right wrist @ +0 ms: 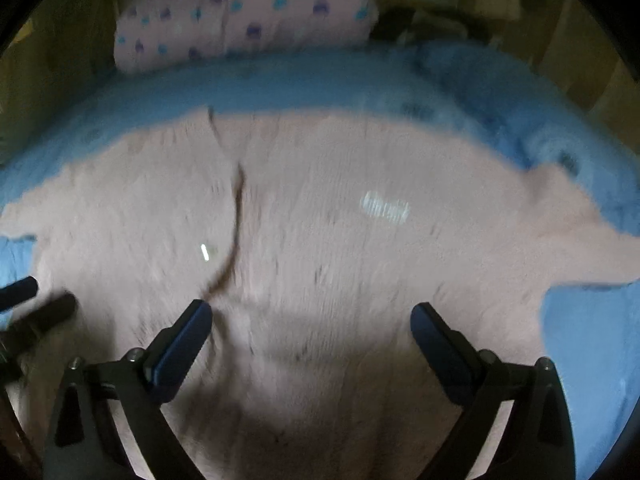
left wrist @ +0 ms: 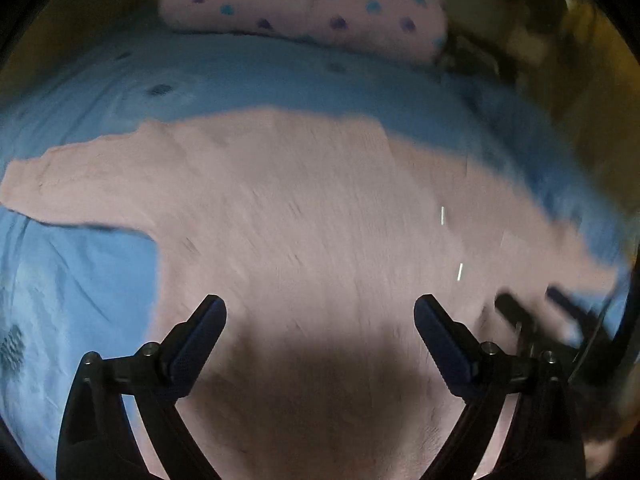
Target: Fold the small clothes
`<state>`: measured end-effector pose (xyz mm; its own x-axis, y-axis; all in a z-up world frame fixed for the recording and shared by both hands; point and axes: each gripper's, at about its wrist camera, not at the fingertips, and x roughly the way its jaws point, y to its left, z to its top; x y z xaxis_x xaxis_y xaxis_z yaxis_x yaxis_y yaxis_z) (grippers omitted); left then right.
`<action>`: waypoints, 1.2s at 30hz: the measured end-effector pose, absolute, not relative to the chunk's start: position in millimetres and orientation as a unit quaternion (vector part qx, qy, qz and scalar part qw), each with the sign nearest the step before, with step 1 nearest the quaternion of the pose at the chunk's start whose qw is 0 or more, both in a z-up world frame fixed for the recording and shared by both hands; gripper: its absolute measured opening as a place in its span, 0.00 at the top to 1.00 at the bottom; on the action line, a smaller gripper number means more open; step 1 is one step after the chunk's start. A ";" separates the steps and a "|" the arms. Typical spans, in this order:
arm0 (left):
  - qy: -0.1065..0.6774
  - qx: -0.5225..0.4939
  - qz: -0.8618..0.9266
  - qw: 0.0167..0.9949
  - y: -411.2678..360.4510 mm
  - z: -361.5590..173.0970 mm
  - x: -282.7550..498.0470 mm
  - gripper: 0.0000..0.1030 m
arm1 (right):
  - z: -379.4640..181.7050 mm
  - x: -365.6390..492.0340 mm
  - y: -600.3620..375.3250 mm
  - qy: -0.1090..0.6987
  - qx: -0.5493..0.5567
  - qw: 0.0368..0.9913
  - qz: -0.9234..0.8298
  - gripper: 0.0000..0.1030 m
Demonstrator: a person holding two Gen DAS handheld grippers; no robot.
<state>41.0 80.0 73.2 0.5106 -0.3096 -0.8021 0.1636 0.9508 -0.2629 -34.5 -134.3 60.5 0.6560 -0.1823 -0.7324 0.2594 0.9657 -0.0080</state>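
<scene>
Bed [left wrist: 248,76] under blue sheet, pillow [left wrist: 304,4] at twelve o'clock. Pink cardigan [left wrist: 304,200] spread flat, centre, unfolded. Left tool [left wrist: 320,316], right tool [right wrist: 310,320] hovering released, empty. Likely next: pinch a sleeve, fold inward.

pale pink garment [left wrist: 304,208], blue sheet [left wrist: 72,272], pink pillow [left wrist: 304,4] dotted blue-purple

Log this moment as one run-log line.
garment: pink garment spread flat on blue bedsheet, unfolded | left gripper: jaws open, empty | right gripper: jaws open, empty | both above garment
</scene>
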 end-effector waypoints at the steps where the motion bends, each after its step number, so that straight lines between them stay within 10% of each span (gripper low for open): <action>1: 0.469 -0.102 -0.134 0.867 102.3 86.1 52.2 0.22 | 66.5 -35.1 -132.0 0.384 0.046 0.915 -0.118 0.01; 10: 0.396 -0.198 0.008 0.897 335.0 138.7 117.3 0.22 | 77.3 -11.6 -91.8 0.339 0.035 0.939 -0.042 0.01; 18: 0.364 -0.355 0.131 0.851 504.0 54.6 132.8 0.25 | 48.5 20.2 -71.1 0.382 0.022 0.923 -0.022 0.01; 26: 0.335 -0.424 0.177 0.823 538.1 4.4 144.9 0.47 | 20.6 30.3 -79.1 0.442 0.041 0.896 -0.021 0.01; 29: 0.345 -0.456 0.210 0.793 549.8 3.5 141.5 1.00 | 13.7 34.1 -77.4 0.456 0.035 0.889 -0.027 0.00; 36: 0.352 -0.387 0.193 0.830 523.4 27.1 151.0 1.00 | 14.1 31.2 -76.2 0.456 0.032 0.889 -0.028 0.00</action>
